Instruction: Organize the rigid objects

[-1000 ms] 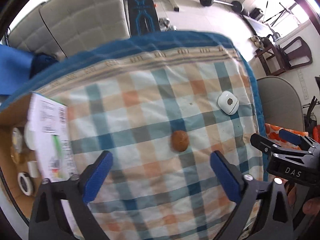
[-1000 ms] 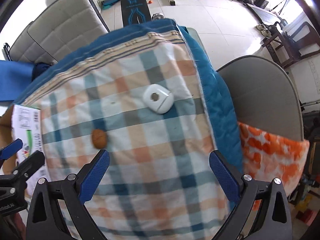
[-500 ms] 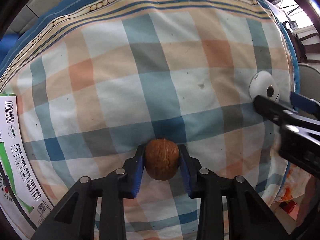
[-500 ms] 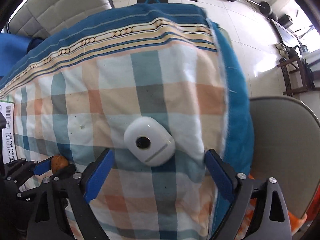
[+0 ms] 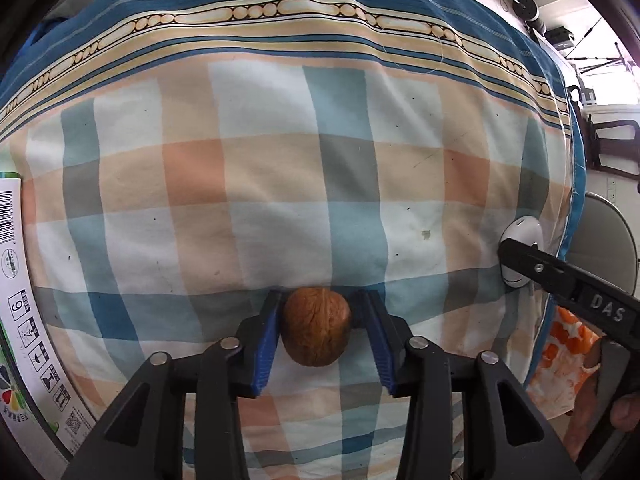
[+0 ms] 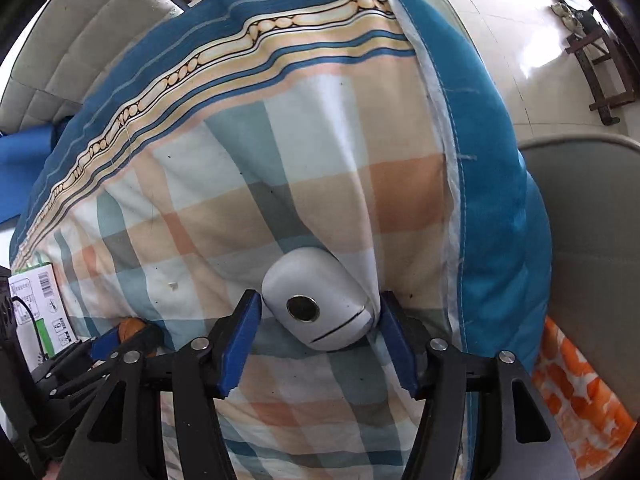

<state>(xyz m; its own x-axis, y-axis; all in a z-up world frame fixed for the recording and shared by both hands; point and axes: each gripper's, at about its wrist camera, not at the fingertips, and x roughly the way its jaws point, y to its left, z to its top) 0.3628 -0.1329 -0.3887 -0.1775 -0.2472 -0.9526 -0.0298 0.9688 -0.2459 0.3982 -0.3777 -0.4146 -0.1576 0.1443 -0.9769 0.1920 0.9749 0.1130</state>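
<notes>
On the checked cloth (image 5: 280, 184), the left gripper (image 5: 318, 330) is clamped on a brown walnut (image 5: 316, 330), both blue pads (image 5: 266, 344) pressed against its sides; the walnut sits at cloth level near the front middle of the surface. Ahead of it, in the left wrist view, a broad stretch of cloth runs bare to the striped border band (image 5: 280, 20) at the far edge.

Toward the right edge of the cloth, the right gripper (image 6: 320, 322) has its fingers closed in around a white rounded device (image 6: 316, 300) with a dark circular button on its face. The left pad (image 6: 240, 340) touches the device's side; the right pad (image 6: 394, 344) meets a raised fold of cloth at the device's other side, so full contact there cannot be confirmed. The device lies just beside the blue hem (image 6: 480, 160), where the cloth drops away. Beyond that edge stands a grey chair back (image 6: 592, 240), with an orange-and-white patterned fabric (image 6: 576, 392) below it, leaving little room on that side.

At the left edge of the cloth lies a white printed carton (image 5: 24, 320) bearing a barcode and handling symbols; its contents are not visible. The two grippers are side by side, near one another.
</notes>
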